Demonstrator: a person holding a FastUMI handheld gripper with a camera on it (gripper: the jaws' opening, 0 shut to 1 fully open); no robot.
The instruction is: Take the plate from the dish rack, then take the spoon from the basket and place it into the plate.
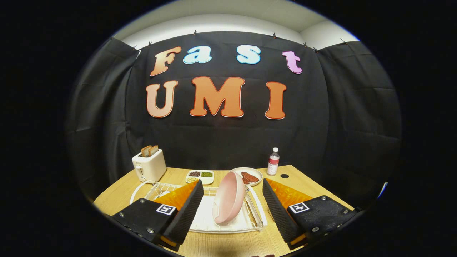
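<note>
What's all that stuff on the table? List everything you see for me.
Wooden table: one, light brown, under everything.
White wire dish rack: one, white, between the fingers.
Pink round plate: one, pink, standing tilted in the rack.
White toaster: one, two brown bread slices in it, beyond the rack.
White divided dish: one, holding dark and green fillings, beside the toaster.
White round plate: one, holding reddish-brown food, behind the pink plate.
Clear plastic bottle: one, red label, by the wall.
Gripper: one, fingers open, either side of the pink plate, not touching.

plate [228, 197] tilted in dish rack [228, 223] — between open tool [232, 210] fingers
</note>
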